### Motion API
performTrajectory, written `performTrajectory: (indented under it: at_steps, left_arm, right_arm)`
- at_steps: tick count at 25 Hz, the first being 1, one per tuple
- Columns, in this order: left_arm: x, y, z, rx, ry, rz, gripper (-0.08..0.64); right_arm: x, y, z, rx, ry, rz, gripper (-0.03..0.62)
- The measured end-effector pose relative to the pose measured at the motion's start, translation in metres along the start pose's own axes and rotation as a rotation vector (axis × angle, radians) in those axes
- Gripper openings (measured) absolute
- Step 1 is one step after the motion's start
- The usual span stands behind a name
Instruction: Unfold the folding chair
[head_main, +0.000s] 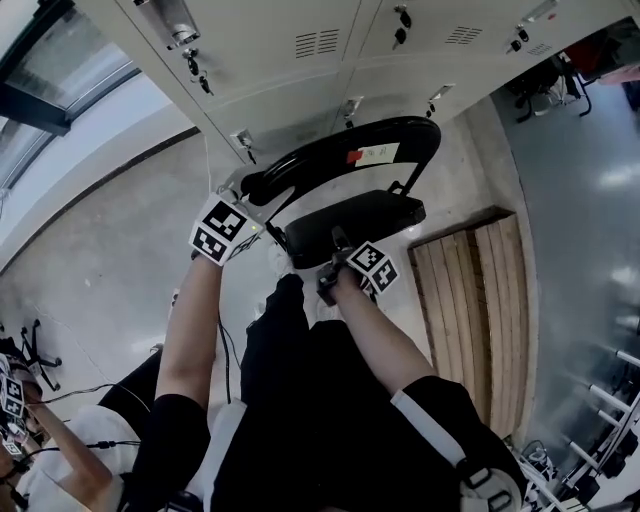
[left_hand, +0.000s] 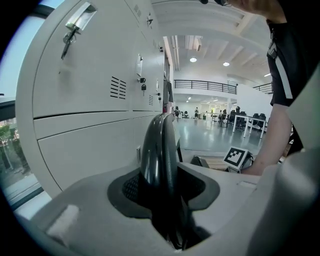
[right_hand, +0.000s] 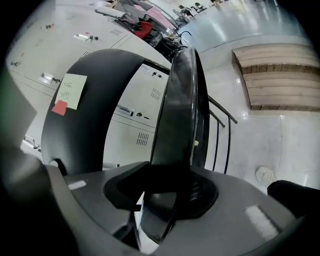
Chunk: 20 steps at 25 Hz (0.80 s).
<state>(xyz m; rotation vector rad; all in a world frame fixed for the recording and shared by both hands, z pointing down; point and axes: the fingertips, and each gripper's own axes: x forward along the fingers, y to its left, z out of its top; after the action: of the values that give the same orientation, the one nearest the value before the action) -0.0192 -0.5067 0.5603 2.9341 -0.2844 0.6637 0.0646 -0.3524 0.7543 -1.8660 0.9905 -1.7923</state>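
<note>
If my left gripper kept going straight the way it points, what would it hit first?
The chair's backrest: the left gripper is clamped on its edge, which runs straight ahead between the jaws. Beyond it the lockers stand slightly left; how close is hard to judge.

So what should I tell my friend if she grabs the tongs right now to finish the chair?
The left tongs are clamped on the edge of the black backrest.
The right tongs are clamped on the edge of the seat.
The chair is in front of the grey lockers, with its seat angled away from the backrest.
Done: both grips are on and it looks partly open.
Left: probably swing the seat fully down, then stand it on the floor. The legs are hidden.
</note>
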Motion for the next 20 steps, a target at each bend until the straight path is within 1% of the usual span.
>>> performTrajectory:
  at_steps: [6, 10, 15, 20]
  left_arm:
    - [-0.009, -0.051, -0.005, 0.015, 0.014, 0.022, 0.146]
    - [-0.013, -0.082, -0.009, 0.024, 0.015, 0.027, 0.144]
    - [-0.014, -0.109, -0.017, 0.026, 0.018, 0.034, 0.144]
    - [-0.015, -0.124, -0.023, 0.021, 0.010, 0.037, 0.144]
  right_arm:
    - [-0.041, -0.054, -0.016, 0.050, 0.057, 0.040, 0.161]
    - [-0.063, -0.091, -0.026, 0.082, 0.093, 0.045, 0.167]
    - [-0.081, -0.134, -0.038, 0.109, 0.128, 0.052, 0.183]
    - [-0.094, -0.165, -0.045, 0.113, 0.140, 0.111, 0.186]
